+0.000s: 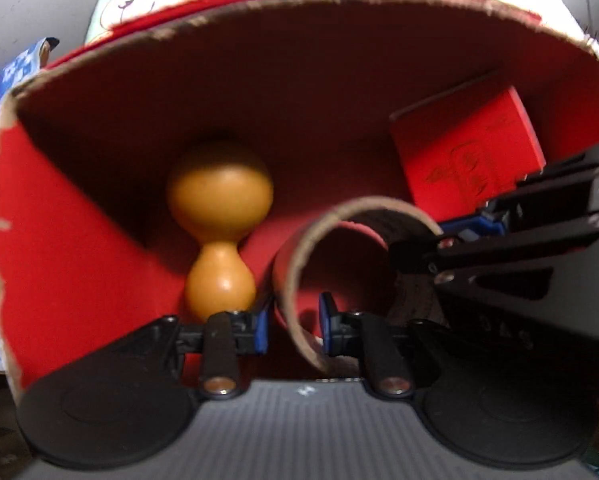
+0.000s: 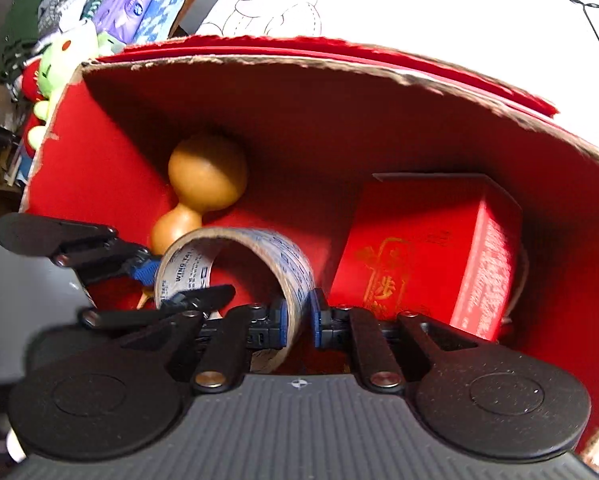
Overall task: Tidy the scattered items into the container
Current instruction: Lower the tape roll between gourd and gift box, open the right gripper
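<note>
Tape roll [image 2: 235, 276] right at the fingertips, and both tools are on it: the left tool [image 1: 293, 326] is clamped across the roll's cardboard wall on one side, the right tool [image 2: 299, 326] is clamped across the wall on the other, each with one pad inside the ring and one outside. The roll hangs down inside the red box [image 1: 59, 220], low over the floor; whether it touches the bottom yet I cannot tell.

Just beyond the left tool lies the orange gourd [image 1: 219, 224], close beside the roll. Past the right tool sits the small red carton [image 2: 431, 252], leaning in the far corner.

My read: this is the set-down. Do it well by easing the roll into the bare gap between gourd and carton, keeping both tools level so the ring doesn't twist, then letting one side go before the other and lifting straight up, clear of the torn box rim [image 2: 339, 68].

Farther off, beyond the box, packets and a plush toy [image 2: 59, 60] sit out of play.
</note>
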`<action>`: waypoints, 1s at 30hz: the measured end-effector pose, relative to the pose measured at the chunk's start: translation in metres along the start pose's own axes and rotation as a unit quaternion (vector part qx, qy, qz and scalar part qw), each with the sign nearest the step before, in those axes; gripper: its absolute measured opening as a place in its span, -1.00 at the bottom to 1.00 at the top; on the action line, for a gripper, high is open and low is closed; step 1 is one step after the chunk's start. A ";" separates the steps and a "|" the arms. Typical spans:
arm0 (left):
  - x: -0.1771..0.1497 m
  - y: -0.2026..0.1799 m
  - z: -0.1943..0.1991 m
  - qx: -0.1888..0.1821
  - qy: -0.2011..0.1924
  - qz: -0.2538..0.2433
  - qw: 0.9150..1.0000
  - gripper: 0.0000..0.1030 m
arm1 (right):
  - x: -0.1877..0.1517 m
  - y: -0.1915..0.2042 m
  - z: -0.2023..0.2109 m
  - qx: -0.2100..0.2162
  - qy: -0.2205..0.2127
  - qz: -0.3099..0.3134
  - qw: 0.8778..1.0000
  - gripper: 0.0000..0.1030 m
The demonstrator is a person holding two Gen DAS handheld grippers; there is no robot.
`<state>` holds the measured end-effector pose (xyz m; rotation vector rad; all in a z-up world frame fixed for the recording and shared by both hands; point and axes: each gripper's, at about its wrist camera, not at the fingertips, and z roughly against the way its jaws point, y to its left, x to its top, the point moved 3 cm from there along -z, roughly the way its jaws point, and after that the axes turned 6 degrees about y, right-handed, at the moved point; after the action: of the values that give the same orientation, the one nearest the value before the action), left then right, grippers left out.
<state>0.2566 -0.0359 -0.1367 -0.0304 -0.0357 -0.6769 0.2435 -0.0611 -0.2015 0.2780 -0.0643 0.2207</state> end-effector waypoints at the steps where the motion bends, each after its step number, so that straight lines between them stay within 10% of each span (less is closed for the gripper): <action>1: 0.001 0.000 0.002 0.002 -0.006 0.003 1.000 -0.70 | 0.003 0.001 -0.001 -0.008 -0.006 0.000 1.000 -0.82; 11: -0.004 0.012 0.010 -0.011 -0.014 0.025 1.000 -0.44 | 0.022 0.000 -0.011 0.010 -0.021 -0.046 0.999 -0.80; 15: -0.006 0.014 0.026 -0.019 -0.032 0.014 0.999 0.26 | 0.024 0.004 -0.014 -0.002 -0.027 -0.040 0.999 -0.81; 30: -0.026 0.017 0.045 -0.024 -0.047 0.008 0.999 0.20 | 0.025 -0.008 0.005 0.089 -0.075 -0.079 0.990 -0.41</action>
<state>0.2462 -0.0047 -0.0934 -0.1093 -0.1103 -0.6608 0.2692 -0.0655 -0.1963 0.4759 -0.1705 0.0483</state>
